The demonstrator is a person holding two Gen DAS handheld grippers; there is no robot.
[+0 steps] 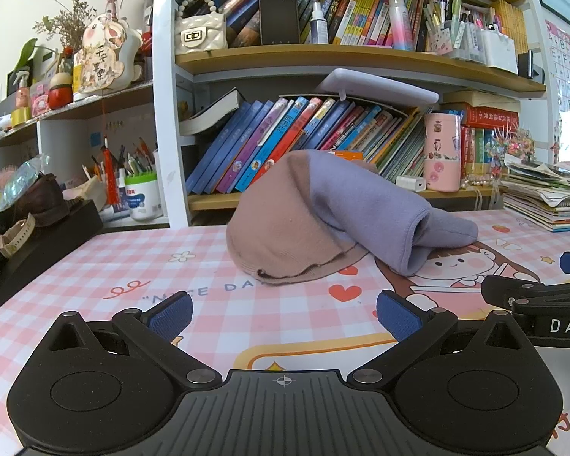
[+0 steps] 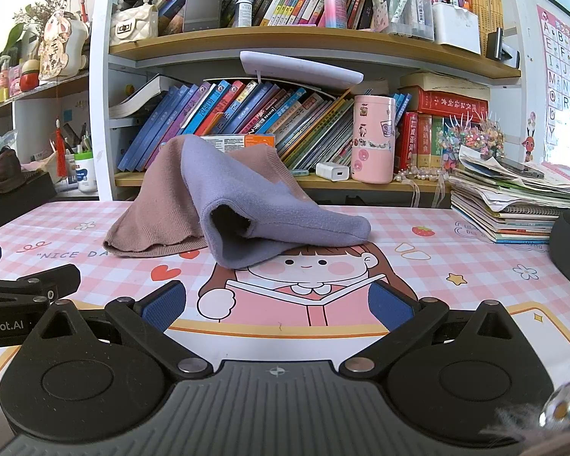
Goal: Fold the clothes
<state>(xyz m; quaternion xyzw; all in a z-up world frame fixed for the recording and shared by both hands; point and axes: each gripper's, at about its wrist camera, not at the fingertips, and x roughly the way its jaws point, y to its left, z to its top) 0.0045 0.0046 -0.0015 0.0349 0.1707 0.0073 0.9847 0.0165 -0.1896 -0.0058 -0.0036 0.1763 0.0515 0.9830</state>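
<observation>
A knit garment in dusty pink and lavender [image 1: 307, 220] lies heaped on the pink checked desk mat [image 1: 95, 266], its lavender sleeve hanging toward me with the cuff open. The right wrist view shows the same garment [image 2: 216, 193] from further right. My left gripper [image 1: 285, 317] hovers open over the mat, well short of the hem, with nothing between its blue pads [image 1: 171, 315]. My right gripper [image 2: 277, 304] is open too, empty, in front of the sleeve cuff. Each gripper's fingers show at the side edge of the other's view.
A bookshelf [image 1: 323, 57] packed with books rises behind the mat. A pink cup [image 1: 442, 152] and a white charger [image 1: 410, 182] stand on its lowest shelf. A stack of notebooks and papers [image 2: 513, 205] sits at the right, a black box [image 1: 38, 250] at the left.
</observation>
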